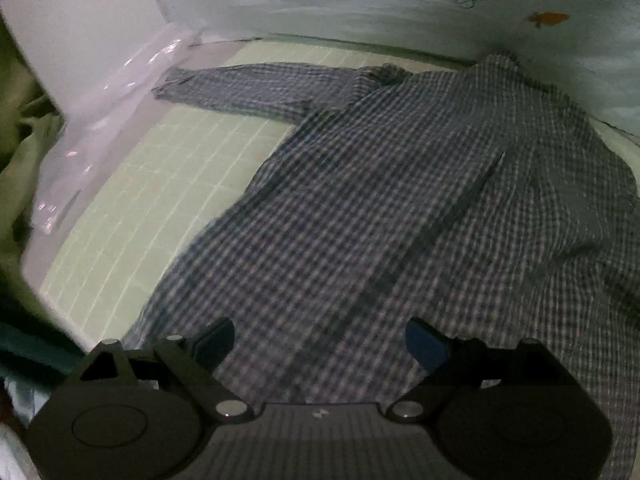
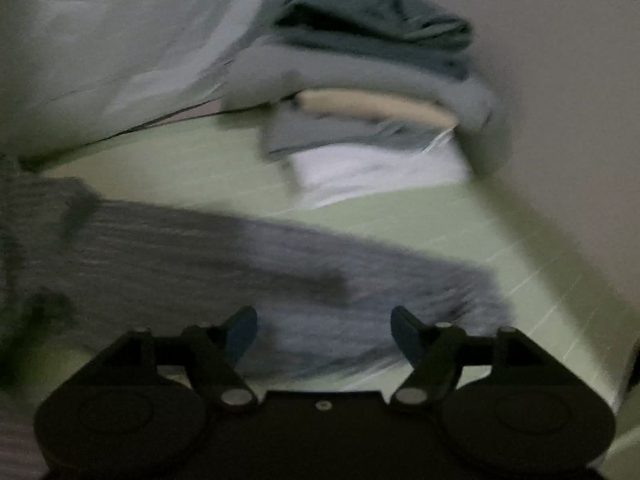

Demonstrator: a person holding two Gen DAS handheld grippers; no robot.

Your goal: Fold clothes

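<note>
Lying spread flat on the gridded mat (image 1: 132,184), ready for folding, the checked shirt (image 1: 400,200) sits beneath both grippers, left gripper (image 1: 320,340) and right gripper (image 2: 324,332), jaws apart and empty.

Non-task stuff: pale green gridded mat (image 1: 132,184) covers the table, white grid lines visible in both wrist views. Clear plastic sheet (image 1: 100,120) crumpled along the mat's far-left edge, against a white panel (image 1: 80,28). Olive-green cloth (image 1: 20,128) bunched beyond that, at frame left. Backdrop is a light curtain (image 1: 400,8) with a small orange fish print (image 1: 548,19). A thin dark cord (image 2: 168,118) runs along the curtain's base in the right wrist view, blurred.
</note>
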